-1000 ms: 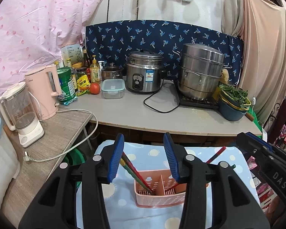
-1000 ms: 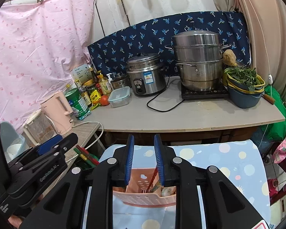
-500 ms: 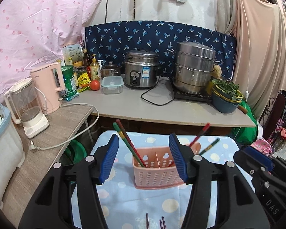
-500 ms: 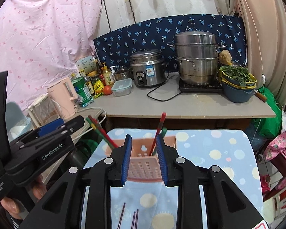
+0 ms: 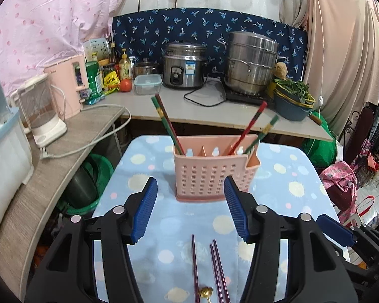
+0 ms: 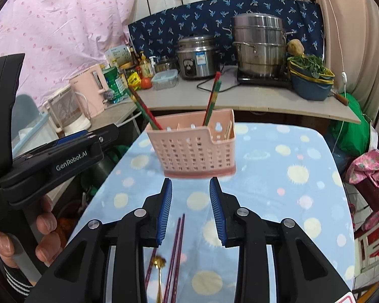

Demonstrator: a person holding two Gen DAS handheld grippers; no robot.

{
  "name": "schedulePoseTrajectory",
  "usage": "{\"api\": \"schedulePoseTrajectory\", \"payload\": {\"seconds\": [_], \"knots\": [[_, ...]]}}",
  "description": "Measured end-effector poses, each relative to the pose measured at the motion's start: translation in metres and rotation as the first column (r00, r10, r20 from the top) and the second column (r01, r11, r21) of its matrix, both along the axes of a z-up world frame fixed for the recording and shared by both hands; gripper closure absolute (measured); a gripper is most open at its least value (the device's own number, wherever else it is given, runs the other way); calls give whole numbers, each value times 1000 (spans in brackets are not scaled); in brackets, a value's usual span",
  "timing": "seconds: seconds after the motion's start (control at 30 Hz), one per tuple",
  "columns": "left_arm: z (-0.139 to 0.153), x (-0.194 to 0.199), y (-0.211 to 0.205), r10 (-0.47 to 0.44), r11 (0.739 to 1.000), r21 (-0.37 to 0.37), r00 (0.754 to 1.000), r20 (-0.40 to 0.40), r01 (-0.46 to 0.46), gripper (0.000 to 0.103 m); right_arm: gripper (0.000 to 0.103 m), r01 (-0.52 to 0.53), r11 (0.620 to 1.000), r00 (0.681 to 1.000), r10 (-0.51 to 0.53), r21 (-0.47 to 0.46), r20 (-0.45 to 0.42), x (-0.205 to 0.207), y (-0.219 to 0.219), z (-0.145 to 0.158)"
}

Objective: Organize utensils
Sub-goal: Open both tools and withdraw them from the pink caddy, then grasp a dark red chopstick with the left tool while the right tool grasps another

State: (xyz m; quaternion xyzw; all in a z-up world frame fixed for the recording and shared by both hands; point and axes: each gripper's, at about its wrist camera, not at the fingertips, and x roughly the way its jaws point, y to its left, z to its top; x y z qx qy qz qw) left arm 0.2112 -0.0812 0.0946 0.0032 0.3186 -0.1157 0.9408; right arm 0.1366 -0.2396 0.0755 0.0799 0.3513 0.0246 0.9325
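Note:
A pink perforated utensil basket (image 5: pixel 213 174) (image 6: pixel 194 152) stands on the blue dotted cloth (image 5: pixel 285 189) (image 6: pixel 278 176). Red-and-green chopsticks (image 5: pixel 166 123) (image 6: pixel 212 98) lean in its compartments. Dark purple chopsticks (image 5: pixel 216 270) (image 6: pixel 175 250) and a gold spoon (image 5: pixel 206 291) (image 6: pixel 159 272) lie flat on the cloth nearer me. My left gripper (image 5: pixel 190 212) is open and empty, above the purple chopsticks. My right gripper (image 6: pixel 190 209) is open and empty, just short of the basket. The left gripper also shows in the right wrist view (image 6: pixel 58 156).
A counter (image 5: pixel 204 111) behind the cloth holds a rice cooker (image 5: pixel 184 68), a steel steamer pot (image 5: pixel 252 63), a bowl of greens (image 5: pixel 293 101), bottles and a tomato. A pink kettle (image 5: pixel 68 88) and a blender (image 5: pixel 41 111) stand at left.
Both grippers have pulled back and away from the basket, which now stands farther ahead. The purple chopsticks and gold spoon on the cloth have come into view beneath them.

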Motion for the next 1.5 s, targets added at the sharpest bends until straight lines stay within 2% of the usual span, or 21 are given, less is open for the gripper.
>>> {"api": "schedulePoseTrajectory", "payload": {"seconds": [0.13,0.43,0.73,1.07,1.37,1.5], "knots": [[-18,-16,2,-19,1000,2,999,-35,19,45,72,3,1000,999,-2,1,-39,-17,3,-18],[-75,-51,19,-29,999,37,991,-134,34,45,72,0,1000,983,4,21,-183,-47,9,-78],[-122,-79,33,-30,998,53,973,-228,43,45,72,-8,1000,963,14,20,-268,-72,18,-121],[-161,-102,34,-58,993,75,947,-317,86,45,72,-56,998,940,60,24,-337,-87,40,-148],[-174,-109,34,-73,992,75,933,-353,106,45,72,-88,996,924,86,12,-372,-90,51,-162],[-178,-112,32,-81,991,72,926,-368,116,45,76,-92,996,926,80,-15,-368,-90,53,-163]]}}
